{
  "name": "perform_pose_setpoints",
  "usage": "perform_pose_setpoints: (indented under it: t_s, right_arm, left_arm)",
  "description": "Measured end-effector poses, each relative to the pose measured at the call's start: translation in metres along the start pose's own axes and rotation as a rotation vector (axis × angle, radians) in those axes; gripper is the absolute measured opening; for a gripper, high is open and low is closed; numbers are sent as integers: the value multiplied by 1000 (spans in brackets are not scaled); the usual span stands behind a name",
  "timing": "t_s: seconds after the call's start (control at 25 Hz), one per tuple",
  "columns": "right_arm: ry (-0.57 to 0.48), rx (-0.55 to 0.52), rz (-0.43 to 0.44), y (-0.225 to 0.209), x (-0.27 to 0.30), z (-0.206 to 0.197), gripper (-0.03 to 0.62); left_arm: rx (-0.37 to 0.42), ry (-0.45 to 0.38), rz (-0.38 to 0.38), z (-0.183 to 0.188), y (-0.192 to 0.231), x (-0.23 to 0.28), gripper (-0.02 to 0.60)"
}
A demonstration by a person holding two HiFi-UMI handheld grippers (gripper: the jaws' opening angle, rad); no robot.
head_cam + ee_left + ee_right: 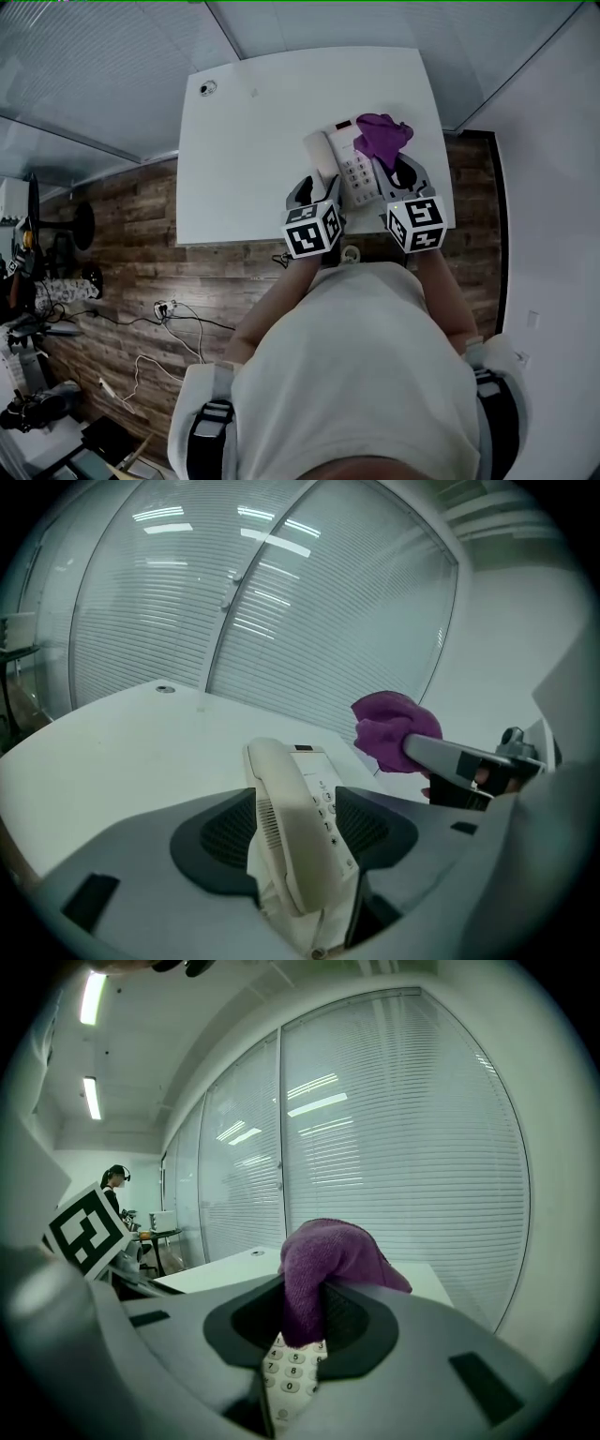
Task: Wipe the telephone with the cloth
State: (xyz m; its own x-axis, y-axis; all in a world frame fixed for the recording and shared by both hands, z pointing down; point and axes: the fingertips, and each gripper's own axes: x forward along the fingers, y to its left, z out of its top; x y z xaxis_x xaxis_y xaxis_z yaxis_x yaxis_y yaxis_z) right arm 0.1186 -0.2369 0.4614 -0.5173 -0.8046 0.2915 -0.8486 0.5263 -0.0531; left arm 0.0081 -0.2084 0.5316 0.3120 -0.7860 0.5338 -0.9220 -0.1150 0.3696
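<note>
Two grippers work at the near edge of the white table [246,141], close to its right corner, each with its marker cube turned towards the person.

The left gripper [317,190] has its jaws spread wide. The handset side of the telephone [339,161] lies between them, and a gap shows on each side, so I judge that the pads are not pressing on it. This position probably serves to steady the telephone, or to be ready to steady it, so that it does not slide while it is wiped.

The right gripper [400,174] is just beside it, over the keypad. Its jaws pinch the purple cloth [381,137] by a fold. Most of the cloth bunches up above and beyond the jaws, and a shorter end hangs down between them, just over the number keys [289,1372]. Whether this end touches the keys I cannot tell. Holding it this way leaves soft cloth free to meet the keys before the hard jaws do.

The telephone lies along the right edge of the table, its base towards the far side. Near the far left corner sits a small round thing [208,88], too small to name. Beyond the table stands a glass wall with blinds [394,1129].
</note>
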Motion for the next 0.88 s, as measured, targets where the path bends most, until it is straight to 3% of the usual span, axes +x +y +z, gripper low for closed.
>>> perform_pose_setpoints:
  t_s: [0.2,0.4,0.88]
  right_arm:
    - [4,4,17,-11,8,-2,89]
    - [13,11,34,-21,16,-4,89]
    - [24,44,71,-42,33,-4,89]
  left_arm:
    - [-11,22,58,-4,-5,22,265]
    - [16,24,184,-4,0,35,264]
    - [26,47,346,-1,17,60,262]
